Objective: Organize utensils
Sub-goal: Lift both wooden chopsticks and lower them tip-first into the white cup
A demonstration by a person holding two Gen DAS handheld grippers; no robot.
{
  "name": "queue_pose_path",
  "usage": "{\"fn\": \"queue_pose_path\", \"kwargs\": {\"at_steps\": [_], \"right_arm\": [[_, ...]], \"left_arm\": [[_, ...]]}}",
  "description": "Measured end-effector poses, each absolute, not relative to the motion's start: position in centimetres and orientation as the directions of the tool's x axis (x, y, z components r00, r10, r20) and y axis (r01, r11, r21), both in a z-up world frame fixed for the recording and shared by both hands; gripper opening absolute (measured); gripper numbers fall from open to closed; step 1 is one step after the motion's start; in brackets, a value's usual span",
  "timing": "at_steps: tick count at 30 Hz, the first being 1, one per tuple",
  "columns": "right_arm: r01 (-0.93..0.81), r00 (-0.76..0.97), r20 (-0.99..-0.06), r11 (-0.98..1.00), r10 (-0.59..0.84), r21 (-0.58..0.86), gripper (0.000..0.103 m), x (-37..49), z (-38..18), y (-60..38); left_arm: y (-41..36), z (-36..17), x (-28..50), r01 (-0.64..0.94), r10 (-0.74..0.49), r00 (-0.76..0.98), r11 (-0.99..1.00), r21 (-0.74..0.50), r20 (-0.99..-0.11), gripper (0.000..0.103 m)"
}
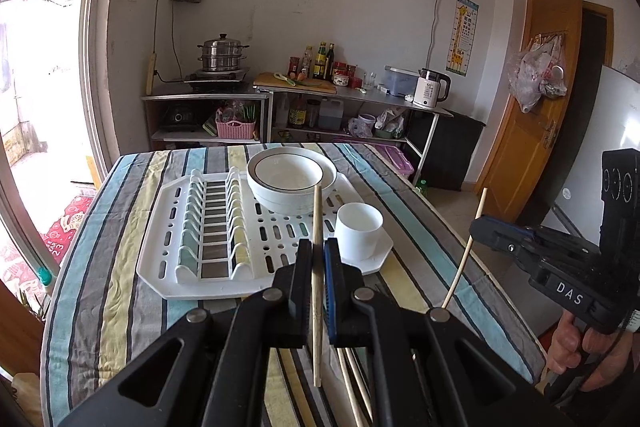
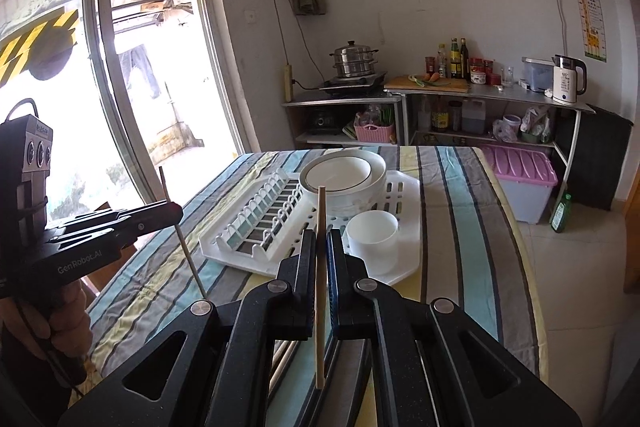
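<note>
My left gripper [image 1: 318,245] is shut on a wooden chopstick [image 1: 317,211] that stands nearly upright between its jaws. My right gripper [image 2: 321,235] is shut the same way on a second chopstick [image 2: 321,211]. Each shows in the other's view: the right gripper [image 1: 478,227] with its slanted chopstick [image 1: 460,267], and the left gripper [image 2: 176,213] with its chopstick [image 2: 188,259]. Both hang above the near end of the table. Ahead lies a white drying rack [image 1: 168,227] bearing stacked white bowls [image 1: 290,179] and a white cup [image 1: 358,231].
Loose chopsticks [image 1: 352,387] lie on the striped tablecloth [image 1: 120,267] under my left gripper. A purple-lidded bin [image 2: 520,179] and a green bottle [image 2: 560,213] stand on the floor right of the table. A counter with a kettle [image 1: 430,89] and steamer pot [image 1: 221,57] lines the far wall.
</note>
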State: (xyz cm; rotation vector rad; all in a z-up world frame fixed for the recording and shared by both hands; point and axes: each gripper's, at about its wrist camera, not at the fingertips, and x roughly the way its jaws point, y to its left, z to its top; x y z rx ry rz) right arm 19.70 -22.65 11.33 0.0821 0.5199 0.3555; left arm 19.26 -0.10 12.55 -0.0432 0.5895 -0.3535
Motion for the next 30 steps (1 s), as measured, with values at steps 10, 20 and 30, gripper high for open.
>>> {"fn": "queue_pose_path", "kwargs": {"at_steps": [10,20,30], "right_arm": [[-0.269,0.854,-0.398,0.939,0.335,0.213,0.005,26.0,14.6,-25.7],[-0.258,0.874,-0.354,0.935,0.334,0.245,0.005,31.5,15.6,-26.1],[-0.234,0.841,-0.423,0.932,0.337,0.278,0.005,35.8,11.2,-26.1]], "left_arm": [[-4.3,15.9,26.3,0.351,-0.401,0.774,0.916,-0.195,-0.489,0.006],[-6.4,16.7,33.0,0.341,-0.426,0.783,0.903,-0.26,-0.453,0.006],[-7.3,12.4,37.0,0.311,-0.435,0.736,0.898,-0.312,-0.518,0.006]]}}
